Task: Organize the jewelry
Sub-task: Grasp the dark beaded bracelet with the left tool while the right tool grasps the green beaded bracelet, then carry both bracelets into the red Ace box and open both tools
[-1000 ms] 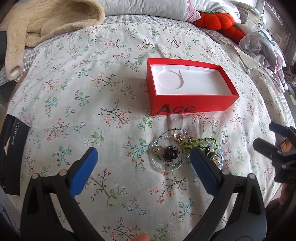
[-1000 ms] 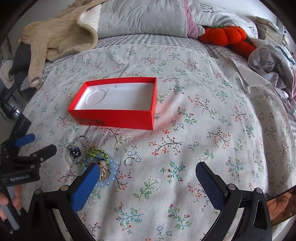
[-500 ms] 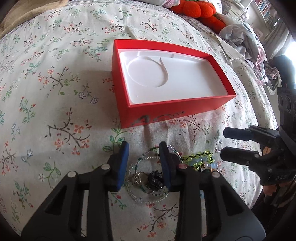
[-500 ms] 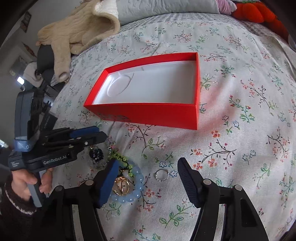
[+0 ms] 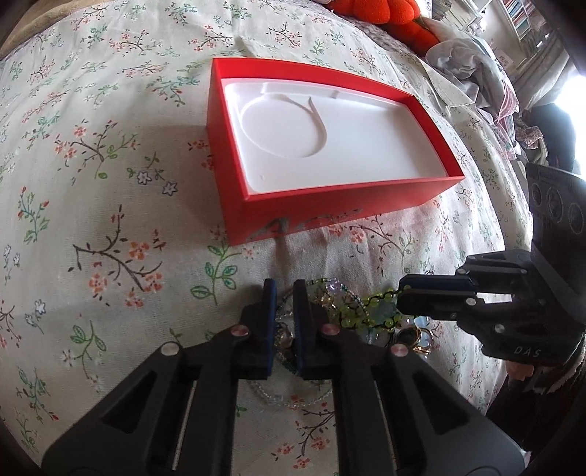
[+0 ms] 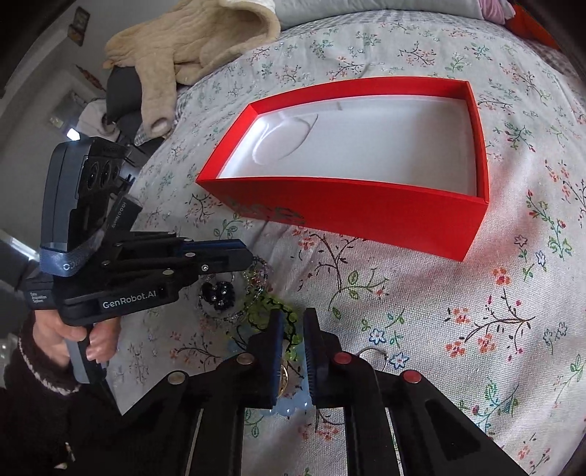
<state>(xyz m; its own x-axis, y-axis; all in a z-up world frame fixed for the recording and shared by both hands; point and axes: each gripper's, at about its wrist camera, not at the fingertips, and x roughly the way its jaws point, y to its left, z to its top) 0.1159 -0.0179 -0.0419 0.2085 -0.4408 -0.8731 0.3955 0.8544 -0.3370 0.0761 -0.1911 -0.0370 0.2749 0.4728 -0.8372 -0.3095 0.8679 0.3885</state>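
Note:
A red box [image 5: 234, 175] with a white insert lies open on the floral bedspread; it also shows in the right wrist view [image 6: 366, 212]. A jewelry pile sits in front of it: a clear bead necklace [image 5: 329, 289] with a dark charm [image 6: 218, 293], a green bead bracelet [image 5: 366, 311], a pale blue bead bracelet [image 6: 289, 404] and a small ring [image 6: 371, 353]. My left gripper [image 5: 282, 289] is nearly shut around the clear bead necklace. My right gripper [image 6: 293, 322] is nearly shut over the green and blue bracelets. Whether either grips beads is hidden.
A beige sweater [image 6: 205, 40] lies at the bed's far left. An orange plush toy [image 5: 388, 14] and crumpled clothes [image 5: 472, 69] lie at the far right. The bedspread [image 6: 476, 311] stretches right of the pile.
Both grippers dropped down onto the jewelry pile and their jaws closed from wide open to a narrow gap. The box and the jewelry stayed put.

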